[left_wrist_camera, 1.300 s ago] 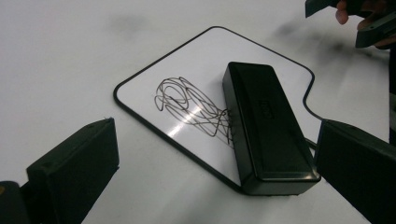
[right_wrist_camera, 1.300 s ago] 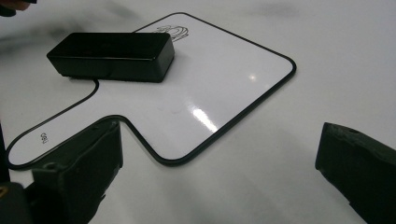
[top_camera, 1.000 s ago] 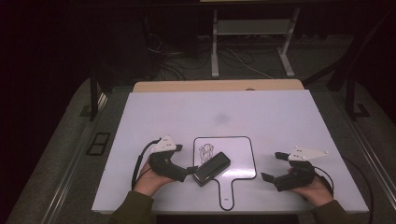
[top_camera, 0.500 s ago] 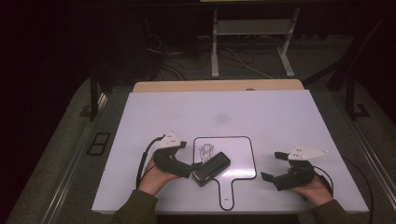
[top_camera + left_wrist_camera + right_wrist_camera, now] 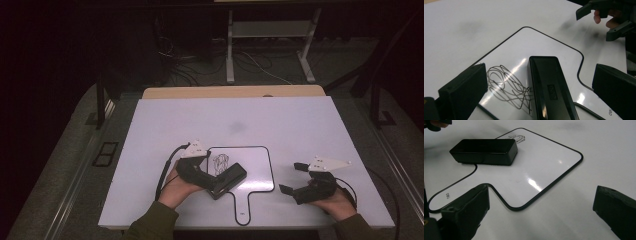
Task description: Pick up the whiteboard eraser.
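Observation:
A small white paddle-shaped whiteboard (image 5: 256,162) (image 5: 544,42) (image 5: 541,165) with a black rim lies near the table's front edge. It carries a black scribble (image 5: 219,161) (image 5: 506,85) (image 5: 515,138). A black eraser block (image 5: 230,178) (image 5: 549,85) (image 5: 484,148) rests on the board beside the scribble. My left gripper (image 5: 219,183) (image 5: 539,95) is open, with a jaw on each side of the eraser and a gap to both. My right gripper (image 5: 292,177) (image 5: 541,212) (image 5: 599,23) hovers open to the right of the board, with nothing in it.
The white table (image 5: 280,120) stretches far beyond the board. A wooden edge (image 5: 230,92) runs along its back. Behind it are desk legs (image 5: 230,45) and floor cables (image 5: 255,62). Each gripper trails a black cable (image 5: 165,172) near the front edge.
My left gripper has shifted a little to the right, closing in around the eraser. The eraser, board and right gripper have stayed put.

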A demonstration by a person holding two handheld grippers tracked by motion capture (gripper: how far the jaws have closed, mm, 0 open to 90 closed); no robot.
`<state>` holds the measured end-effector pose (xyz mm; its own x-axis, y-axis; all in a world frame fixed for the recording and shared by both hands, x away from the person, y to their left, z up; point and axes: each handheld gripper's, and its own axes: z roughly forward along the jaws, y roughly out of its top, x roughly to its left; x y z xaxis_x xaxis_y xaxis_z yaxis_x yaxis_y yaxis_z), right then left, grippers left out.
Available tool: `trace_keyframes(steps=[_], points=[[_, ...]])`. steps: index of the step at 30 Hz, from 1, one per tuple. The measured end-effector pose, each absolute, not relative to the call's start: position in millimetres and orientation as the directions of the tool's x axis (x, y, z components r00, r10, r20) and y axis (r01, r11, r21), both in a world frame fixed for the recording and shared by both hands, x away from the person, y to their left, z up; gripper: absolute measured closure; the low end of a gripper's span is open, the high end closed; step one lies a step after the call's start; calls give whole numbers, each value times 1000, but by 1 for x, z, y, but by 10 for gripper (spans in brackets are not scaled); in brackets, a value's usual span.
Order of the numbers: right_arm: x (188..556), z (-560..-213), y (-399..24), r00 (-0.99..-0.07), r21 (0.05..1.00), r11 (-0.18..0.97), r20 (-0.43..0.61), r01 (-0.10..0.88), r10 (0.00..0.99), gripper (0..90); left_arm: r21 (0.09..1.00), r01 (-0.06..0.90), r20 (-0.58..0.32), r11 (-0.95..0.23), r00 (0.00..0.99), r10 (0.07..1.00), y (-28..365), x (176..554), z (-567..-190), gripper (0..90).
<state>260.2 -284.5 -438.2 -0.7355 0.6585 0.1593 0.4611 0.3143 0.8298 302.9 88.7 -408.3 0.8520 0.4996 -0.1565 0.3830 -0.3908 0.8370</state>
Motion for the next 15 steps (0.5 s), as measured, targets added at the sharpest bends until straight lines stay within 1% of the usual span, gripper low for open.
trace_keyframes(steps=[6, 15], points=[[260, -438, -285, -736, 830, 314, 159, 460, 658, 0, 830, 376, -144, -412, 859, 492, 78, 304, -409, 0], [259, -439, -283, -741, 829, 319, 160, 459, 652, 0, 791, 351, -100, -501, 882, 460, 62, 299, -415, 7]])
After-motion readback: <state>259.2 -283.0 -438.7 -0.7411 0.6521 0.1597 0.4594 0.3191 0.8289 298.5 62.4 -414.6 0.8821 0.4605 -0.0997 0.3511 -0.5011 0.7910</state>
